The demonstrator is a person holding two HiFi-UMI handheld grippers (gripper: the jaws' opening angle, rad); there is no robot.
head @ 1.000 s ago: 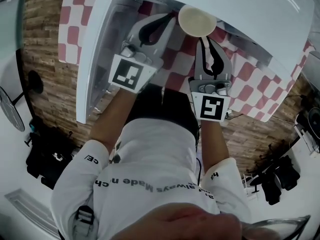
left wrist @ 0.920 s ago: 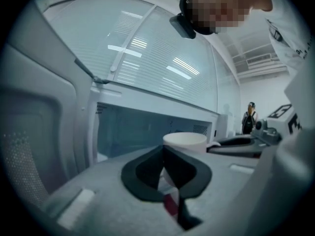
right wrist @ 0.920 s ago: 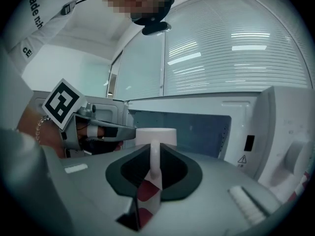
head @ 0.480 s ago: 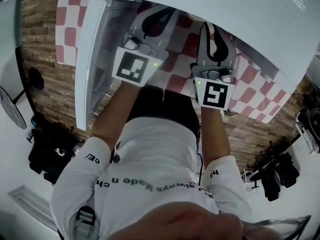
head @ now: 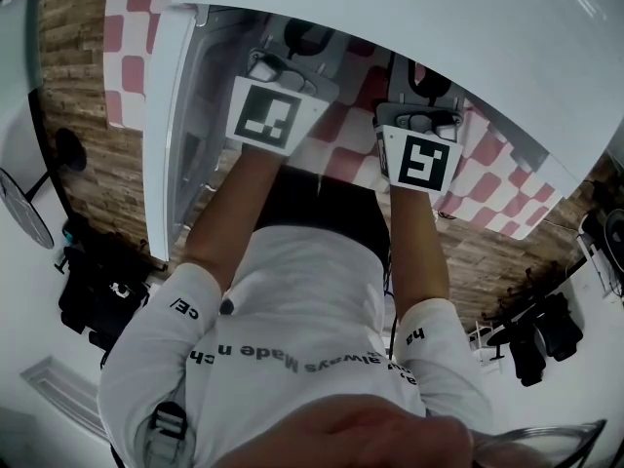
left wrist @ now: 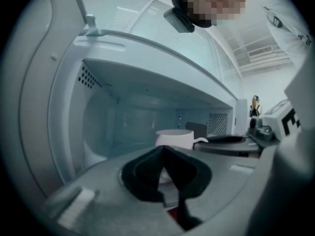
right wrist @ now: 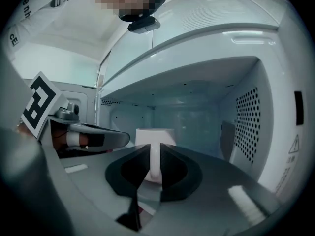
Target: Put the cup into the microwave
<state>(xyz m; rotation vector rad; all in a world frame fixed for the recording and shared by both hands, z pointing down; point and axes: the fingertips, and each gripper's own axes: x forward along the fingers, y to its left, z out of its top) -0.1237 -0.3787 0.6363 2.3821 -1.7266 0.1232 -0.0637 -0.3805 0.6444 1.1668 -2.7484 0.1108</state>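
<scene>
The white cup is held inside the open white microwave, in front of its back wall. My right gripper is shut on the cup's handle, which stands upright between the jaws. In the left gripper view the cup shows ahead with its handle pointing right toward the right gripper. My left gripper is shut with nothing in it, just short of the cup. In the head view the microwave's top hides the cup and both grippers' tips; only the marker cubes show.
The microwave door stands open at the left, close to my left arm. A perforated side wall lies to the right of the cup. The microwave sits on a red-and-white checked cloth over a wooden table.
Both grippers have moved forward under the microwave's top. The cup, seen from above a second ago, has gone into the cavity and out of the head view.
</scene>
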